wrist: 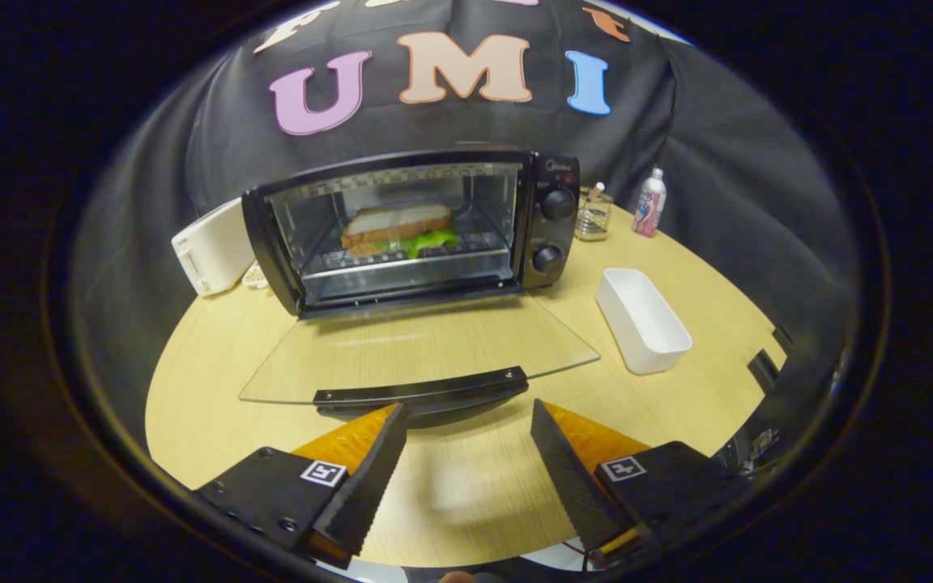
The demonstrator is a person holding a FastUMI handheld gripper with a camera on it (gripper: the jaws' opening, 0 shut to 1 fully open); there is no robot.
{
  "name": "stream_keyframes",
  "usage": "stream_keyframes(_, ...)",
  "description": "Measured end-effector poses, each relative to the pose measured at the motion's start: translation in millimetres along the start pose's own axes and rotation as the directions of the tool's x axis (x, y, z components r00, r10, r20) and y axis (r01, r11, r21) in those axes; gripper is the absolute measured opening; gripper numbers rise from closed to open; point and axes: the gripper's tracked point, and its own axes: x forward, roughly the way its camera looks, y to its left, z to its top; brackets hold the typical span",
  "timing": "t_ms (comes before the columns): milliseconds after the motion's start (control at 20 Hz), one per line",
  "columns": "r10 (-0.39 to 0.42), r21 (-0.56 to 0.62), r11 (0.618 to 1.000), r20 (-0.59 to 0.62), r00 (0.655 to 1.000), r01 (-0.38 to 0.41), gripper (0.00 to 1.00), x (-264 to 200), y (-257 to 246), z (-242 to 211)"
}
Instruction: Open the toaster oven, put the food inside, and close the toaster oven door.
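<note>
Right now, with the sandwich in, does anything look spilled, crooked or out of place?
Nothing stands out. The sandwich sits level on the rack inside the toaster oven; its glass door lies fully open, handle just ahead of the open gripper.

Toaster oven [547, 219] door [418, 356] open flat; sandwich [398, 228] on rack inside.

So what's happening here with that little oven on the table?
A person is working a hand-held gripper at a toaster oven on a wooden table. The glass door lies folded down flat, and a sandwich already sits on the rack inside. The jaws are open and empty, just short of the door's handle. Closing the door looks like the step left. An empty white tray stands beside the oven.
</note>
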Motion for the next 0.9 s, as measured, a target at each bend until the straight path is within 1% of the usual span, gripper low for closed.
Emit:
stream_keyframes(200, 0.014, 0.028, 0.999, 0.081, 0.997, -0.016, 0.98, -10, 3, 35)
stream_keyframes(450, 0.032, 0.119, 0.991, 0.224, 0.974, -0.060, 0.98, -11, 12, 92)
stream_keyframes(600, 0.046, 0.118, 0.990, 0.271, 0.961, -0.081, 0.98, -5, 21, 119)
stream_keyframes(750, 0.050, 0.106, 0.991, 0.280, 0.959, -0.083, 0.98, 5, 27, 129)
stream_keyframes(800, 0.044, 0.118, 0.990, 0.304, 0.952, -0.083, 0.99, 7, 27, 140)
stream_keyframes(900, 0.051, 0.141, 0.985, 0.312, 0.949, -0.099, 0.98, 14, 32, 149)
